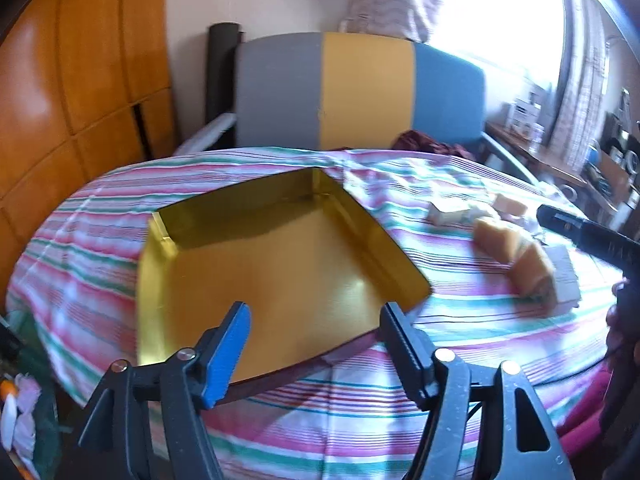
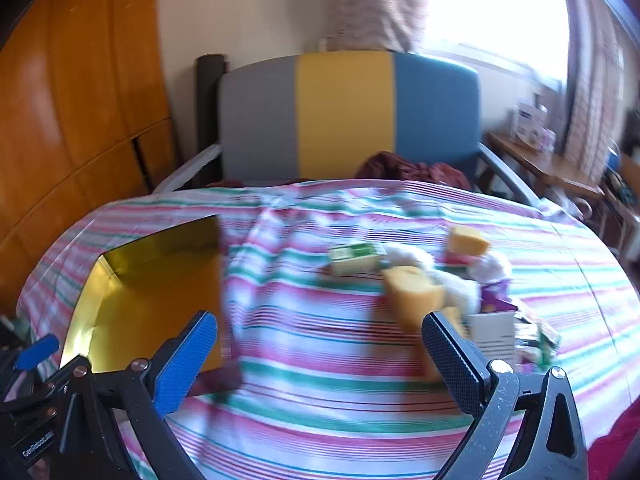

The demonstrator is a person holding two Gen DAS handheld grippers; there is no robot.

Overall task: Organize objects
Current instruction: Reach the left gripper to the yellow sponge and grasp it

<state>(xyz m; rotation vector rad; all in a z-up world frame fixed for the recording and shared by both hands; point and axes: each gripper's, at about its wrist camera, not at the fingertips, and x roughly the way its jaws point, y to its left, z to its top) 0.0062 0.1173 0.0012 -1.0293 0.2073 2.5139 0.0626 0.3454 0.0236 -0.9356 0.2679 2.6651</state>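
Observation:
A shallow gold tray [image 1: 256, 264] with nothing in it lies on the left of the striped tablecloth [image 1: 460, 344]. My left gripper [image 1: 316, 316] hovers open over the tray's near edge, its pads apart from it. To the right lies a loose cluster: yellow sponge blocks [image 2: 412, 292], a green-and-white carton [image 2: 356, 258], white cotton balls [image 2: 492, 268], a white box [image 2: 494, 336] and a purple wrapper [image 2: 496, 294]. My right gripper [image 2: 318, 324] is wide open above bare cloth, its right finger just in front of the nearest sponge block, nothing between the jaws. The gold tray [image 2: 160, 280] is at its left.
A chair [image 2: 344, 116] with a grey, yellow and blue back stands behind the table, a dark red cloth [image 2: 408, 170] on its seat. A wooden wardrobe [image 1: 80, 80] fills the left. A cluttered side table [image 2: 552, 168] sits at the right under a bright window.

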